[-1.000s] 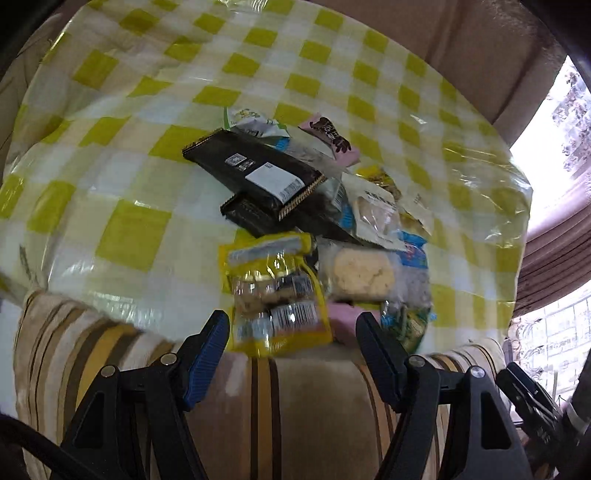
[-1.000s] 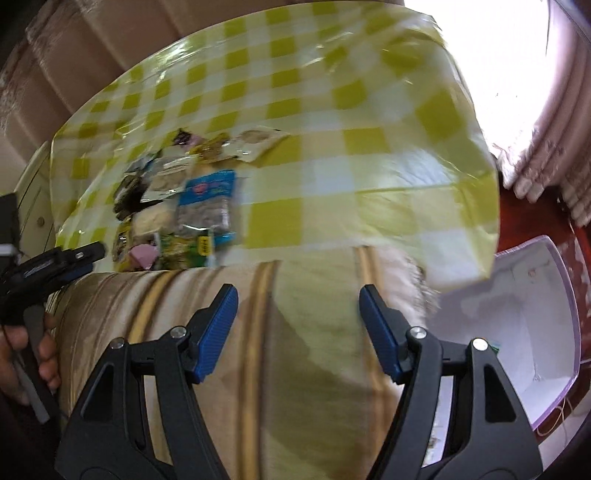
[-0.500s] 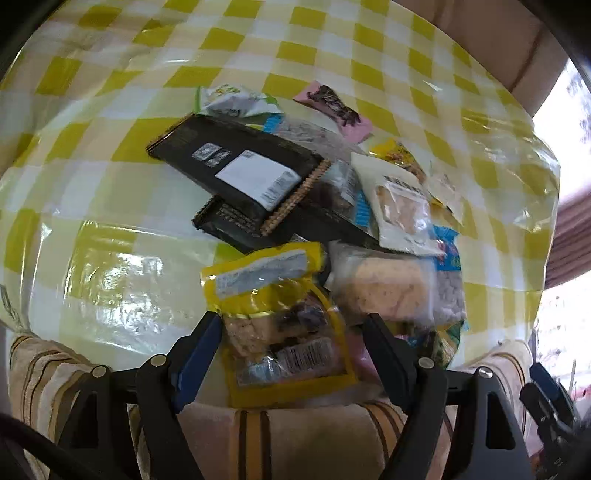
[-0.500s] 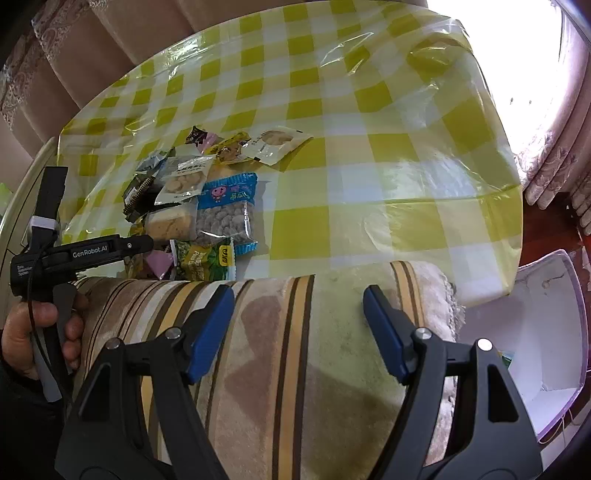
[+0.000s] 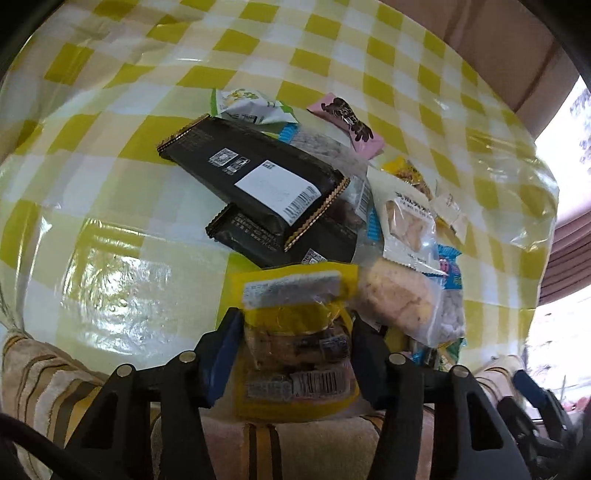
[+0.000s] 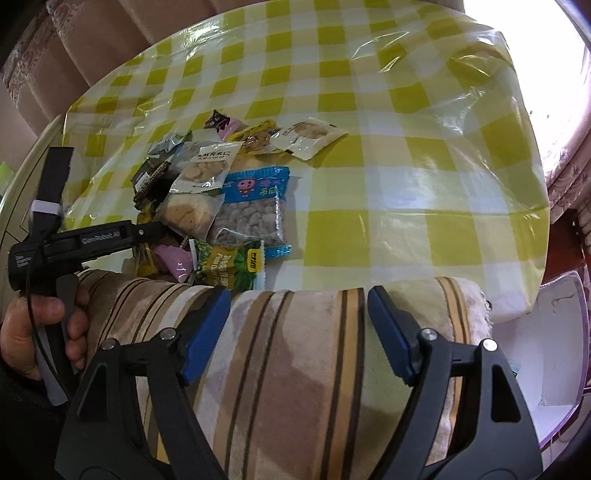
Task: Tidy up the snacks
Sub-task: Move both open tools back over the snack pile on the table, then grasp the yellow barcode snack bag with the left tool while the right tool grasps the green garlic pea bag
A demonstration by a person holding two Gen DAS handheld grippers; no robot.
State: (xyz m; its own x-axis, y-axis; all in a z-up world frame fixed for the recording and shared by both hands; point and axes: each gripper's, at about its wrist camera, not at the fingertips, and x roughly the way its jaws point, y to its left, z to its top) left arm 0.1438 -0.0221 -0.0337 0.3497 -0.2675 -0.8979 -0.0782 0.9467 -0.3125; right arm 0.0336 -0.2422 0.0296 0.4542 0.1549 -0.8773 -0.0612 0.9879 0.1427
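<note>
One pack is being taken: the left gripper [image 5: 295,350], just closing, clamps the yellow pack [image 5: 295,354] at the pile's [image 5: 314,206] 6 o'clock edge. Next comes a clean lift; the right gripper [image 6: 299,328] hangs apart, empty

A table [image 6: 399,155] fills most of both views, covered by a yellow and white checked cloth under a clear, shiny plastic sheet that wrinkles and catches glare. Along the lower edge of each frame lies a beige cushion [image 6: 303,354] with brown and yellow stripes. Pale brown curtains [image 6: 92,55] hang in folds at the upper left of the right wrist view. Strong daylight from a window [image 6: 546,22] washes out the upper right corner. At the lower right a white box [image 6: 554,343] with a lilac rim sits below the table edge, over a reddish floor [image 6: 563,240].
</note>
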